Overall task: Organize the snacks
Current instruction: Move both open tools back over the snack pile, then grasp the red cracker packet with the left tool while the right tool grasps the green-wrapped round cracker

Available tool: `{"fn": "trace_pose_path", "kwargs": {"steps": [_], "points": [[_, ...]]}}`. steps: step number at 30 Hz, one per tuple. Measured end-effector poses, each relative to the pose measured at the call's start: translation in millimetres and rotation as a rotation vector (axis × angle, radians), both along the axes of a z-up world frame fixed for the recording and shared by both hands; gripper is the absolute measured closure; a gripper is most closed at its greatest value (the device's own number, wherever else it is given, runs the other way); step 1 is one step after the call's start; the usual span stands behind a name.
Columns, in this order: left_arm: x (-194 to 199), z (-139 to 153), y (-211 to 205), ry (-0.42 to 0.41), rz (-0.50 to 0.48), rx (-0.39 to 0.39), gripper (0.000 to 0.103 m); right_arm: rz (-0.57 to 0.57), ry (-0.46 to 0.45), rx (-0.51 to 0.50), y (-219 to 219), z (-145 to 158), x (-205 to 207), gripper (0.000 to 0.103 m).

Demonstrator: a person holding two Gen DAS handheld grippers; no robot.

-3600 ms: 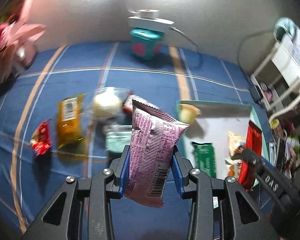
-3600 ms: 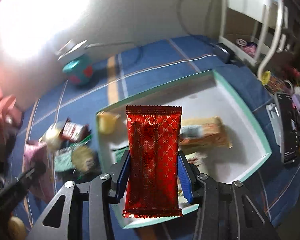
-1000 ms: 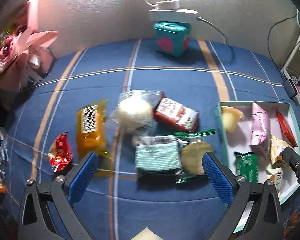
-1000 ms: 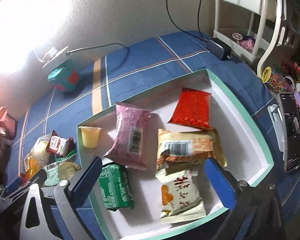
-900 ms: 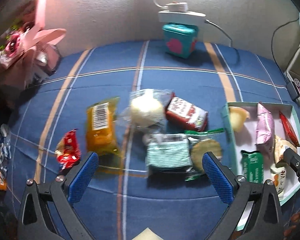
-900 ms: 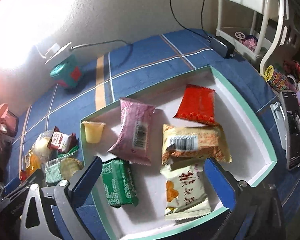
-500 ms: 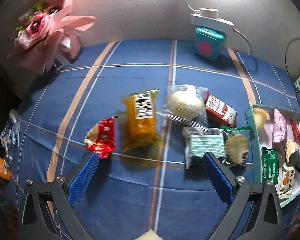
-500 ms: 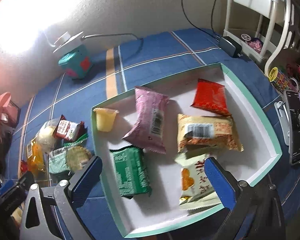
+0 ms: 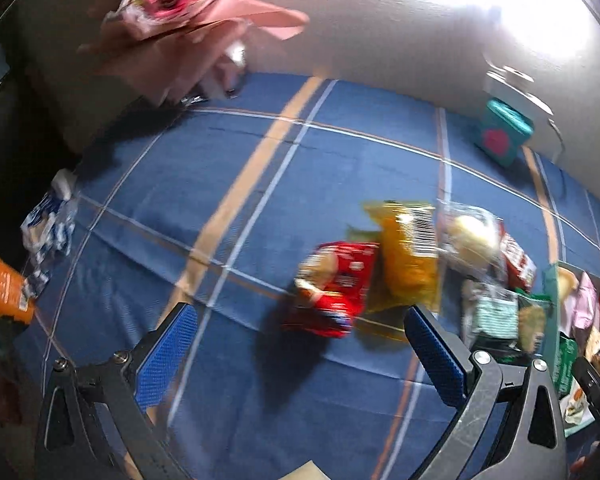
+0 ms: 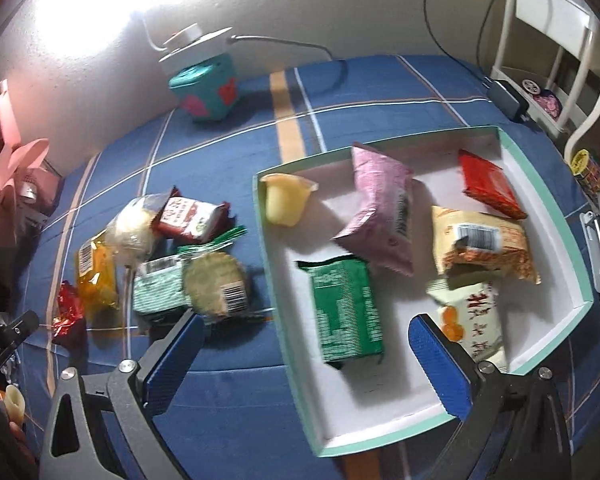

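Observation:
My left gripper (image 9: 300, 354) is open and empty, hovering just short of a red snack packet (image 9: 334, 286) that lies beside a yellow packet (image 9: 410, 256) on the blue plaid cloth. My right gripper (image 10: 302, 360) is open and empty above the near left part of the white tray (image 10: 548, 216). The tray holds a green packet (image 10: 346, 308), a pink packet (image 10: 382, 208), a red packet (image 10: 490, 190), a jelly cup (image 10: 284, 198) and two beige packets. Loose snacks lie left of the tray: a round cracker pack (image 10: 216, 284), a mint packet (image 10: 158, 286), a white bun (image 10: 134, 230).
A teal box (image 10: 206, 88) with a white charger stands by the wall. A pink bouquet (image 9: 188, 24) leans at the far left. An orange cup (image 9: 2, 288) and a crumpled wrapper (image 9: 46, 220) sit at the cloth's left edge. A white rack (image 10: 560, 28) stands at the right.
Both grippers let go of the pink and red packets, which now lie in the tray. My left gripper has swung left toward the red and yellow packets. My right gripper has shifted left over the tray's left side.

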State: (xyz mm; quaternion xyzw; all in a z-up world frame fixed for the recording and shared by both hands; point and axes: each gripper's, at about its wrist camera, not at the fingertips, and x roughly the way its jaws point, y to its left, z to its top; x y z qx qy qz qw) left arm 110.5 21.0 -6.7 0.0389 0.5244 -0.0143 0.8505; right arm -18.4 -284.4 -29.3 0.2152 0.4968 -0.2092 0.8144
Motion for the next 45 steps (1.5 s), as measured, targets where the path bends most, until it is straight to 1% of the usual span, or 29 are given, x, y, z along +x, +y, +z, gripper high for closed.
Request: {"fn": "trace_pose_path", "kwargs": {"steps": [6,11,15,18,20,21,25,29,30,33,36,40,45], "points": [[6.7,-3.7,22.4,0.021,0.055,-0.034,0.000,0.060,-0.018,0.003,29.7,-0.6,14.2,0.000],[11.2,-8.5,25.0,0.042,0.060,-0.059,0.000,0.104,-0.033,0.034,47.9,-5.7,25.6,0.000],[16.0,-13.1,23.8,0.061,0.062,-0.092,0.000,0.111,-0.038,0.048,52.3,-12.6,32.6,0.000],[22.0,-17.3,23.5,0.077,0.057,-0.138,0.000,0.122,-0.036,0.037,51.7,-17.1,38.6,0.000],[25.6,-20.2,23.1,0.082,0.057,-0.149,0.000,0.124,-0.034,0.031,47.4,-20.2,43.8,0.000],[27.8,-22.3,22.4,0.084,0.054,-0.149,0.000,0.124,-0.036,0.030,45.3,-21.0,45.5,0.001],[37.0,-30.1,20.8,0.084,0.047,-0.158,0.000,0.120,-0.049,0.045,34.8,-23.7,52.2,0.014],[45.7,-37.8,17.7,0.083,0.037,-0.164,0.001,0.124,-0.038,0.059,28.4,-30.3,58.7,0.024],[47.3,-39.5,15.7,0.081,0.031,-0.159,0.003,0.123,-0.032,0.051,28.2,-31.4,59.7,0.025],[50.0,-45.2,10.4,0.087,0.018,-0.155,0.015,0.135,-0.012,0.021,29.4,-33.4,64.9,0.029],[51.5,-51.6,8.2,0.103,0.015,-0.165,0.017,0.136,-0.003,0.005,28.9,-33.5,66.3,0.032],[51.8,-55.5,6.6,0.109,0.012,-0.173,0.024,0.137,-0.013,-0.003,27.2,-28.1,65.8,0.037],[51.2,-56.6,5.7,0.112,0.009,-0.179,0.024,0.162,-0.040,-0.006,33.6,-19.0,68.5,0.038]]}}
